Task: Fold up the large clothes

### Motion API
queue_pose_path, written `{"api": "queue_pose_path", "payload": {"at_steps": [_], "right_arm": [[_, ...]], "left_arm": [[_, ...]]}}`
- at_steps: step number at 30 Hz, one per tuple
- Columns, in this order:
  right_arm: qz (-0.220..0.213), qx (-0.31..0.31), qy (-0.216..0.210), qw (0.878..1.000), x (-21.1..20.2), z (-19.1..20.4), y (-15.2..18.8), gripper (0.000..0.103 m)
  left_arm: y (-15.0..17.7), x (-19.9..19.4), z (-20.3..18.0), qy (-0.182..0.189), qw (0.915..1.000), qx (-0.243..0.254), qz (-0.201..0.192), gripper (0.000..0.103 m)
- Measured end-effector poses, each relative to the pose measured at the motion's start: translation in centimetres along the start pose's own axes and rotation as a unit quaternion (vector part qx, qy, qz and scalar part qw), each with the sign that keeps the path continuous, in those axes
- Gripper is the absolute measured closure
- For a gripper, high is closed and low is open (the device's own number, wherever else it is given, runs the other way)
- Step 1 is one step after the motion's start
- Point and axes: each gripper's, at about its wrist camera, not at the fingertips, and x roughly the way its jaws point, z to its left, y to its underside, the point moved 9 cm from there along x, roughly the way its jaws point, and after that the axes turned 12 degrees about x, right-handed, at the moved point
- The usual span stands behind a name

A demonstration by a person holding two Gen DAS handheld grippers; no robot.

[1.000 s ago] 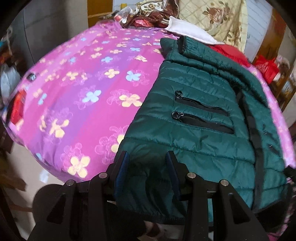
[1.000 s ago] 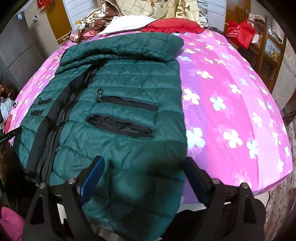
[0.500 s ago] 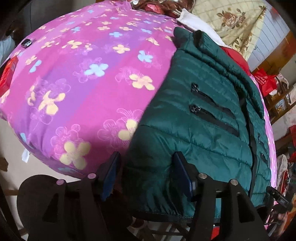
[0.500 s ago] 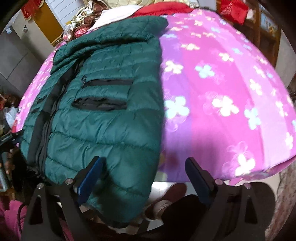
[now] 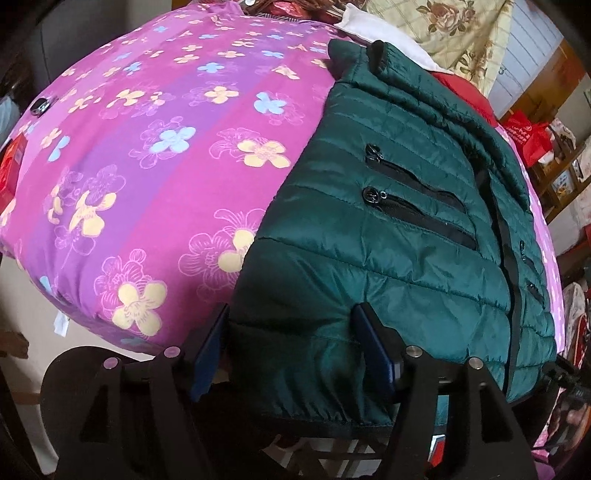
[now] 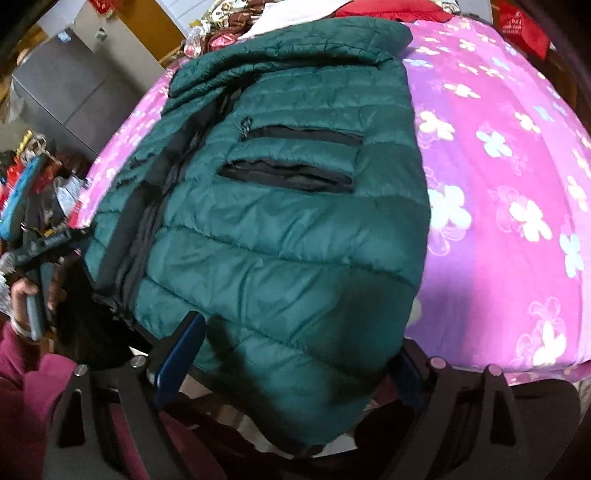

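A dark green quilted jacket (image 5: 399, 221) lies front up on a pink flowered bedspread (image 5: 166, 155), its hem hanging over the near edge. My left gripper (image 5: 291, 343) is open, its blue-padded fingers either side of the hem's left corner. In the right wrist view the jacket (image 6: 288, 221) fills the middle. My right gripper (image 6: 295, 354) is open wide, its fingers either side of the hem's right corner, the right finger mostly hidden behind the cloth.
The bedspread (image 6: 509, 184) spreads to the right of the jacket. A red cloth (image 5: 461, 92) and white cloth (image 5: 376, 33) lie beyond the collar. A red bag (image 5: 528, 136) stands at far right. A grey cabinet (image 6: 70, 85) stands at left.
Both grippers have dropped lower and closer to the bed's near edge, so the hem now hangs between their fingers. The left gripper's fingers have opened wider.
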Motion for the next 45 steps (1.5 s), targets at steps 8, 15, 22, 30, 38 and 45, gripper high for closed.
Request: {"api": "queue_pose_path", "payload": {"at_steps": [8,15,22,30,38,45], "right_arm": [[-0.014,-0.013,0.003,1.000,0.1,-0.5,-0.9,0.052],[-0.023,-0.040,0.000,0.999,-0.4,0.0,-1.4,0.068],[-0.065,-0.032,-0.046,0.996,-3.8,1.3,-4.3,0.078],[-0.132,-0.030,-0.052,0.989,-7.3,2.3,-9.9,0.078],[-0.163,-0.025,-0.035,0.986,-8.2,2.3,-15.4,0.078],[-0.183,-0.012,-0.022,0.983,-8.1,1.8,-20.6,0.078]], "left_arm": [[0.1,0.2,-0.2,-0.013,0.9999,0.008,-0.001,0.053],[-0.1,-0.6,-0.1,-0.022,0.9997,-0.002,-0.008,0.096],[-3.4,-4.6,-1.0,-0.025,0.9972,0.005,-0.071,0.103],[-8.9,-7.8,-2.3,-0.040,0.9905,0.018,-0.131,0.103],[-14.6,-8.6,-3.4,-0.055,0.9840,0.020,-0.168,0.103],[-19.4,-8.3,-4.1,-0.073,0.9786,0.017,-0.192,0.103]]}}
